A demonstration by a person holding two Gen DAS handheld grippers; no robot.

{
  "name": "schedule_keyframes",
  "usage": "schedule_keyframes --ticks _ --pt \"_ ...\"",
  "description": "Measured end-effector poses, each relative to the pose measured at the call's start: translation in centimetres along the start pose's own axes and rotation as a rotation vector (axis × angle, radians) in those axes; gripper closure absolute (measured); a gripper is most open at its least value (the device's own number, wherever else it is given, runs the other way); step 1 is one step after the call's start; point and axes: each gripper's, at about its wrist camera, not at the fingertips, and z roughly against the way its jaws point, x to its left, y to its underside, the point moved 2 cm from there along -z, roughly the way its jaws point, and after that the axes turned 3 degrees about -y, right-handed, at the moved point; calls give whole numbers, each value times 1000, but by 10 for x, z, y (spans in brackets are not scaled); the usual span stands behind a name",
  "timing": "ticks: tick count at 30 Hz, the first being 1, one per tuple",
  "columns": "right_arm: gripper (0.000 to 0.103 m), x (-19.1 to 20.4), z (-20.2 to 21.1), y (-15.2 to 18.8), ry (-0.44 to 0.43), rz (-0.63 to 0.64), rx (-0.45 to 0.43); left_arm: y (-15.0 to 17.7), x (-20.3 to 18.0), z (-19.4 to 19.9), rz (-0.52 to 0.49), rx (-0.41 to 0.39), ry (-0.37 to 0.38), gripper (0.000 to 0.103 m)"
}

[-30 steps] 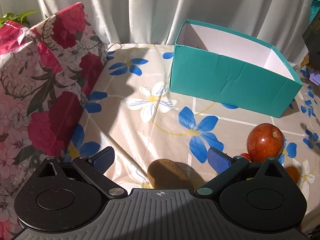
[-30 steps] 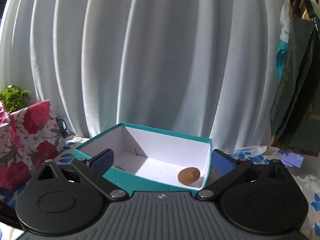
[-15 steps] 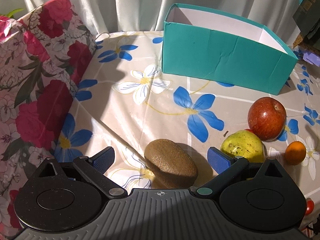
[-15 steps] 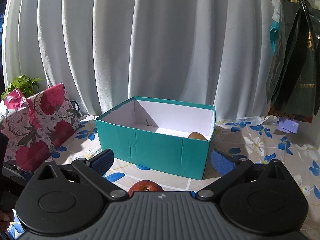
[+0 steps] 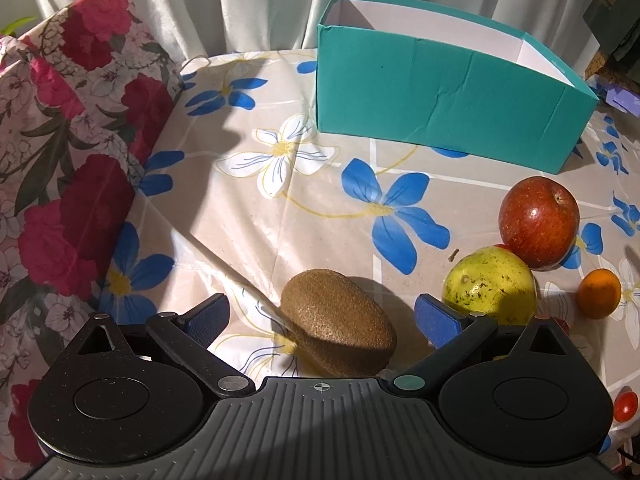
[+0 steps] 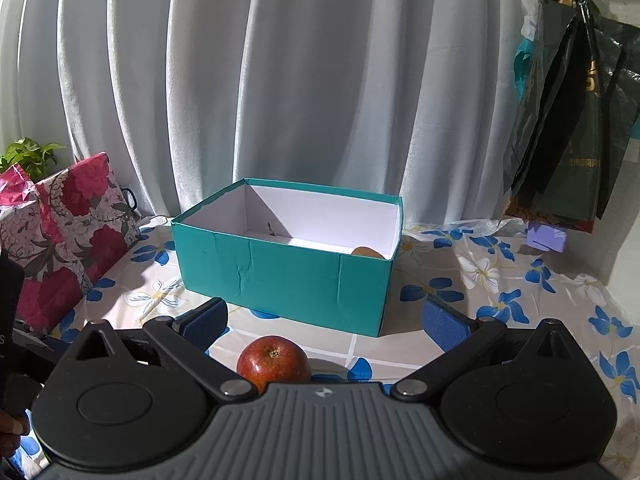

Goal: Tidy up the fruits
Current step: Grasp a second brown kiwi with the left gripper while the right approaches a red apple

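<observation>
Left tongs (image 5: 322, 314): spread wide and empty, at the bottom centre of the left wrist view, with the fuzzy brown oval kiwi (image 5: 338, 334) lying between the blue pads on the flower-printed table (image 5: 320, 208).
Right tongs (image 6: 324, 322): likewise released and holding nothing; only the top of the shiny red round apple (image 6: 273, 364) is seen between them, low in the right wrist view.
Other loose fruit: a speckled yellow-green pear (image 5: 490, 284) is seen at lower right, touching the apple (image 5: 538, 222), with a small round orange (image 5: 599, 293) just beside them.
Far end: the open teal cardboard box with a white inside (image 5: 444, 98) is placed at upper right; a brownish fruit (image 6: 366, 252) is partly seen inside it.
Step in hand: the kiwi is judged to be lined up for pickup.
Next move: the left tongs would need to be lowered and clenched on the kiwi's middle.
</observation>
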Motion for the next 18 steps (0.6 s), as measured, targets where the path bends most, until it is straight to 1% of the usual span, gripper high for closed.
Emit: schedule_keyframes --ticks 11,14,15,18 --pt "0 -8 5 7 56 -17 21 0 2 -5 7 12 31 2" --pt "0 -12 4 10 69 -25 26 1 2 -7 12 19 43 7" --pt "0 -13 4 11 73 -29 28 1 3 -7 13 23 45 10" --pt "0 -17 3 14 77 -48 37 1 3 -10 12 35 39 11"
